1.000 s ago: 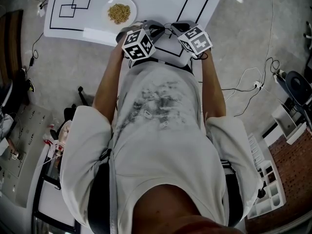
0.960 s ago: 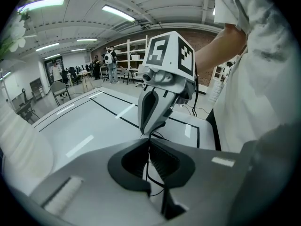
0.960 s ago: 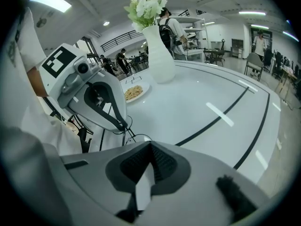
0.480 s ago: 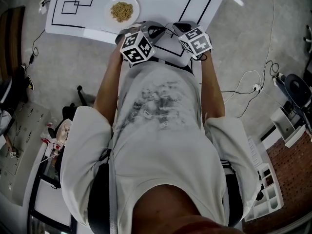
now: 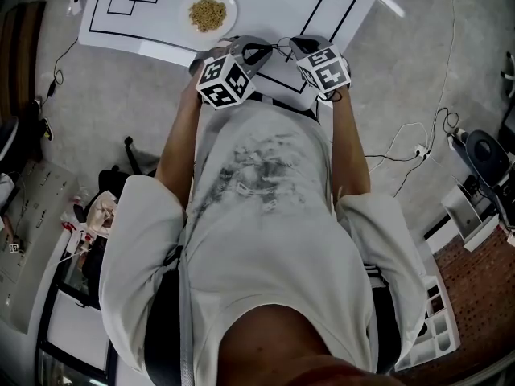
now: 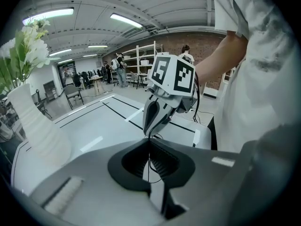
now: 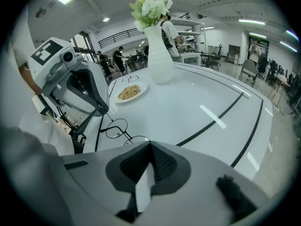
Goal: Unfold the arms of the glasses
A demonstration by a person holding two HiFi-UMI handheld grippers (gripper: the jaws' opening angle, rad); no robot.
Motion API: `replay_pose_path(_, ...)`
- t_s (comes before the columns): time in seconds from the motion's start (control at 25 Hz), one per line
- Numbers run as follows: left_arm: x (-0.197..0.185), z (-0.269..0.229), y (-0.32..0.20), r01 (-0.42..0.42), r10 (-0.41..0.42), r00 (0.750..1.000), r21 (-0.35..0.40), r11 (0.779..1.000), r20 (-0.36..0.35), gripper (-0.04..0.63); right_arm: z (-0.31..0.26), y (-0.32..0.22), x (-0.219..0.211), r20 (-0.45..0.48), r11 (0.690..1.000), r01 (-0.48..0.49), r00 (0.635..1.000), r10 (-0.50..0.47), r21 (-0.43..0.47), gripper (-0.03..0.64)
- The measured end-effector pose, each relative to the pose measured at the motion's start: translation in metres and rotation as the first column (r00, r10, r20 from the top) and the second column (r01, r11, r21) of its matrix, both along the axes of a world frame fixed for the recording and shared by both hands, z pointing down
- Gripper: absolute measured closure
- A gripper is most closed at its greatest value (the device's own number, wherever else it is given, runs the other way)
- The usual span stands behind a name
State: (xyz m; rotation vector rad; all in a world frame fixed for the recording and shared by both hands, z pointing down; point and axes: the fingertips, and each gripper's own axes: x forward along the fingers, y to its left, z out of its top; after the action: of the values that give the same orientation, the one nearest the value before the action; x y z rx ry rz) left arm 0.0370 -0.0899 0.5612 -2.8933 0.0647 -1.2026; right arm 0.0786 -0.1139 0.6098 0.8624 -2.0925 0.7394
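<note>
The thin black round-lensed glasses (image 7: 117, 128) hang just above the white table (image 7: 197, 93) at its near edge. My left gripper (image 6: 148, 140) is shut on one thin arm, a black wire running between its pads. In the right gripper view, that arm slants down-left from the left gripper's fingertips (image 7: 102, 110). My right gripper (image 7: 150, 144) is shut, and the second lens rim runs under its tip, so it appears to grip the frame. In the head view, the left gripper (image 5: 256, 53) and the right gripper (image 5: 296, 47) meet tip to tip.
A white plate of food (image 5: 208, 13) sits further in on the table, also seen as the plate (image 7: 128, 92). A white vase with flowers (image 7: 159, 55) stands behind it. Black lines mark the tabletop. Cables lie on the floor (image 5: 410, 143).
The left gripper's marker cube has shifted slightly and tilted while the right one has stayed put. The head view has drifted a little over the table.
</note>
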Motion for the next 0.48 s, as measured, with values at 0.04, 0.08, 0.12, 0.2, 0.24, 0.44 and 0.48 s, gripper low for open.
replay_pose_path(0.04,-0.002,0.0,0.0,0.005,-0.005,1.0,0.001,1.0,-0.001,0.58,0.0,0.0,0.0,-0.004,1.0,0.0,1.0,0.0,0.002,0.601)
replay_pose_path(0.08,-0.003,-0.001,0.0,0.011,-0.011,1.0,0.003,1.0,-0.001,0.58,0.001,0.0,-0.001,-0.007,1.0,0.0,1.0,0.0,0.004,0.601)
replay_pose_path(0.12,-0.005,-0.001,0.001,0.016,-0.016,1.0,0.005,1.0,-0.002,0.58,0.001,0.0,-0.001,-0.011,1.0,0.0,1.0,0.0,0.005,0.601)
replay_pose_path(0.2,-0.007,-0.003,0.001,0.026,-0.026,1.0,0.01,1.0,-0.004,0.58,0.001,0.0,-0.001,-0.017,1.0,0.0,1.0,0.0,0.008,0.601)
replay_pose_path(0.24,-0.008,-0.004,0.001,0.032,-0.032,0.999,0.012,0.999,-0.004,0.581,0.001,0.0,-0.001,-0.019,1.0,-0.001,1.0,0.001,0.009,0.601)
replay_pose_path(0.44,-0.014,-0.008,0.002,0.059,-0.059,0.998,0.023,0.998,-0.004,0.58,-0.001,-0.001,0.0,-0.034,1.0,-0.006,0.999,0.007,0.019,0.601)
replay_pose_path(0.48,-0.015,-0.009,0.002,0.064,-0.064,0.998,0.025,0.998,-0.004,0.58,-0.001,-0.001,0.0,-0.038,1.0,-0.006,0.999,0.007,0.021,0.601)
